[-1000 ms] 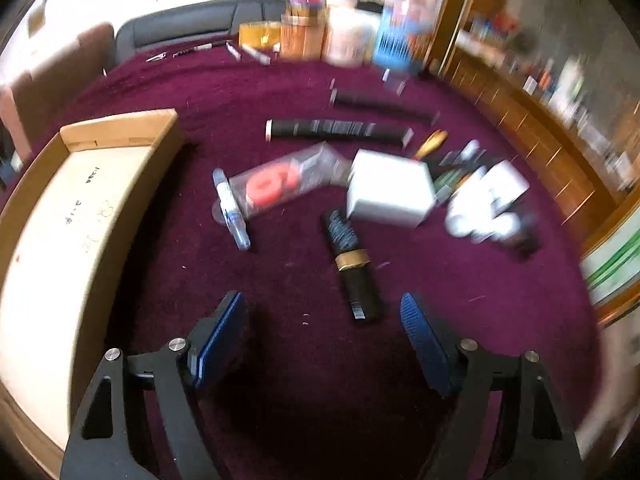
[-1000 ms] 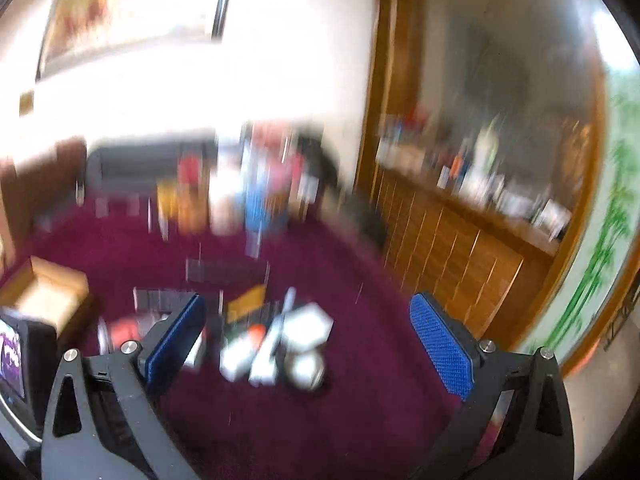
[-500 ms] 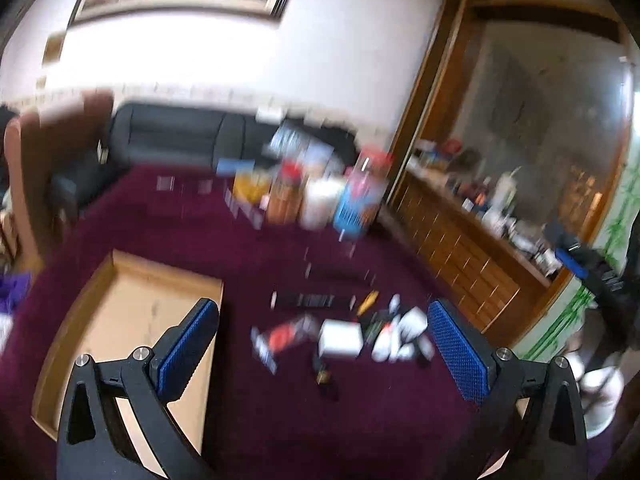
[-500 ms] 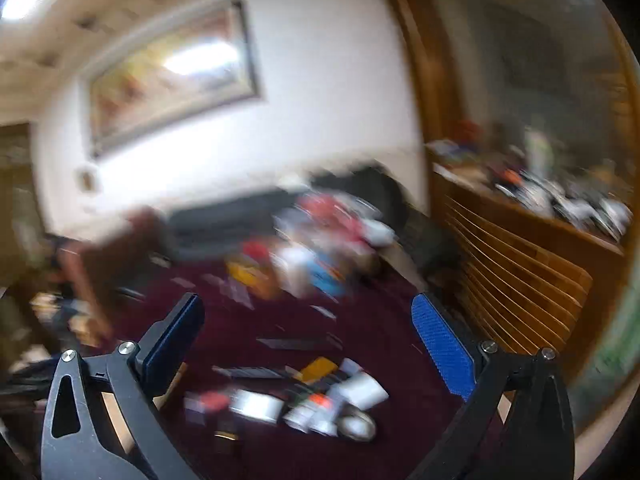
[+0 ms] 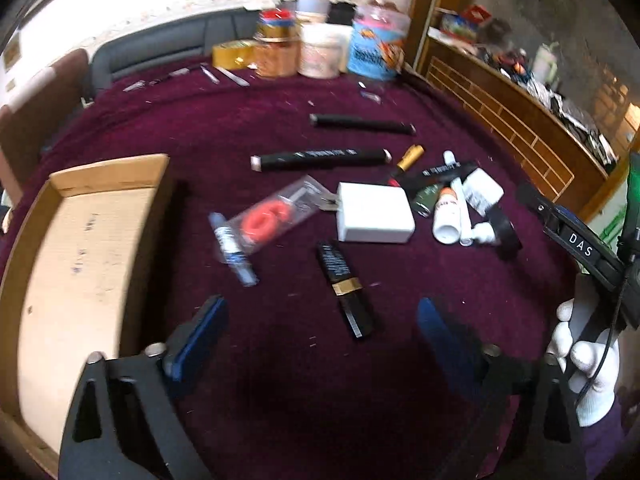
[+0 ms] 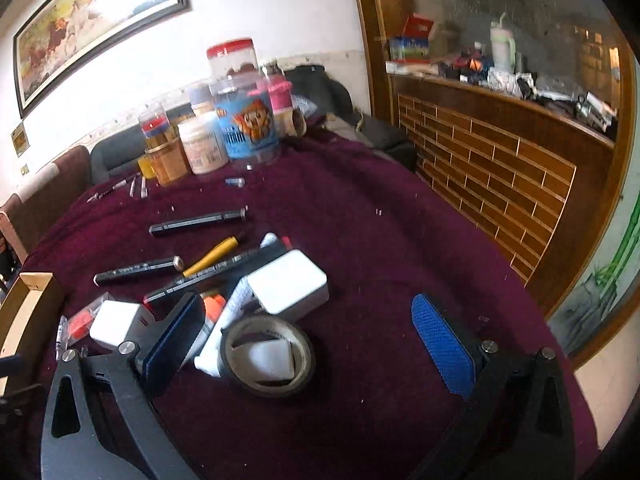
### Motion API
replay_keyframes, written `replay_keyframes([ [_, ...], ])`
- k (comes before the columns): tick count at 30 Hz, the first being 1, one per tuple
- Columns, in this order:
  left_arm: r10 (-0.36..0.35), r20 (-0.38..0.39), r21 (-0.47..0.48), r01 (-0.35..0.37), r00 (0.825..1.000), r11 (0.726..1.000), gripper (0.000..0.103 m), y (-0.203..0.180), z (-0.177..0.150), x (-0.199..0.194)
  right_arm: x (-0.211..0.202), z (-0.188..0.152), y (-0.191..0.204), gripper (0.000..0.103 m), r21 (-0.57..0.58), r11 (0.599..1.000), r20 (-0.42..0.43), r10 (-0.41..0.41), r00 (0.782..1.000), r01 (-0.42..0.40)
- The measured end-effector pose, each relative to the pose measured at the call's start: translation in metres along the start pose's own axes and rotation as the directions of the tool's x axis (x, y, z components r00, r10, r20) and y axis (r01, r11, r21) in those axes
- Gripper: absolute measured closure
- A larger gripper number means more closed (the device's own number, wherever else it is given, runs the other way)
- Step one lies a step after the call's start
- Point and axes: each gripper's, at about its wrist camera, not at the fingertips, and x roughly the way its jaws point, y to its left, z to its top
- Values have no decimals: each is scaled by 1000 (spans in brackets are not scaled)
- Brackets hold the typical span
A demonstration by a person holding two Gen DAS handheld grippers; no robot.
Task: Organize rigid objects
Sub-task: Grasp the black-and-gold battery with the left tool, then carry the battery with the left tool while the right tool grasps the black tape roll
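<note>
Two hand-held grippers poised over a desk (image 5: 248,120) draped in maroon velvet cloth. We see the left gripper (image 5: 320,332) with its blue-padded fingers (image 5: 200,336) spread wide and empty; its jaws have just been closing a little, with nothing between them. It hovers just short of a black rectangular tube with a gold band (image 5: 346,290), probably a lipstick, though blur leaves this uncertain. The right gripper (image 6: 304,336), held in a white-gloved hand (image 5: 584,364), also stands wide and empty, straddling a roll of black tape (image 6: 267,354) that leans on a white plastic block (image 6: 290,286). The rigid objects lie scattered mid-desk: black pens, a white cube (image 5: 374,218), a small white bottle (image 5: 446,216). An empty shallow cardboard tray (image 5: 108,170) waits at the left, placed within reach, we judge, to receive the sorted items.
</note>
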Motion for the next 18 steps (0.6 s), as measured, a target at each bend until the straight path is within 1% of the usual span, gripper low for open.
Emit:
replay_keyframes([
  [1, -3, -8, 5, 3, 1000, 1000, 28, -2, 1, 4, -7, -4, 0, 0, 6, 1000, 20, 5, 1000, -5],
  [2, -8, -17, 7, 8, 1000, 1000, 35, -4, 3, 8, -8, -6, 0, 0, 7, 1000, 29, 2, 1000, -3],
  [3, -13, -24, 2, 13, 1000, 1000, 40, -4, 4, 11, -11, -8, -1, 0, 5, 1000, 32, 2, 999, -2],
  [4, -20, -32, -5, 20, 999, 1000, 43, -5, 5, 16, -10, -10, 0, 0, 0, 1000, 29, 2, 1000, -2],
  [6, -31, -53, -20, 30, 998, 999, 55, -4, 7, 28, -8, -10, 2, 0, -2, 1000, 22, 0, 1000, 0],
  [7, -36, -62, -26, 35, 997, 999, 57, -5, 7, 32, -8, -11, 1, 0, 1, 1000, 20, 4, 1000, -4],
  [9, -49, -80, -34, 47, 996, 998, 71, -5, 6, 38, -7, -11, -2, 0, 18, 1000, 15, 4, 1000, -4],
  [10, -36, -71, -28, 34, 997, 999, 72, -6, 6, 39, -6, -11, -4, 0, 30, 1000, 12, 1, 1000, -1],
  [14, 4, -54, -10, -4, 999, 1000, 86, -8, 8, 43, -4, -11, -14, 0, 79, 997, -4, -1, 1000, 2],
  [15, 4, -52, -12, -5, 999, 1000, 89, -7, 8, 43, -3, -12, -16, 0, 89, 996, -7, -3, 1000, 4],
  [18, -42, -52, -60, 39, 998, 997, 89, 2, 6, 39, -1, -12, -20, 0, 111, 994, -20, 1, 1000, 1],
])
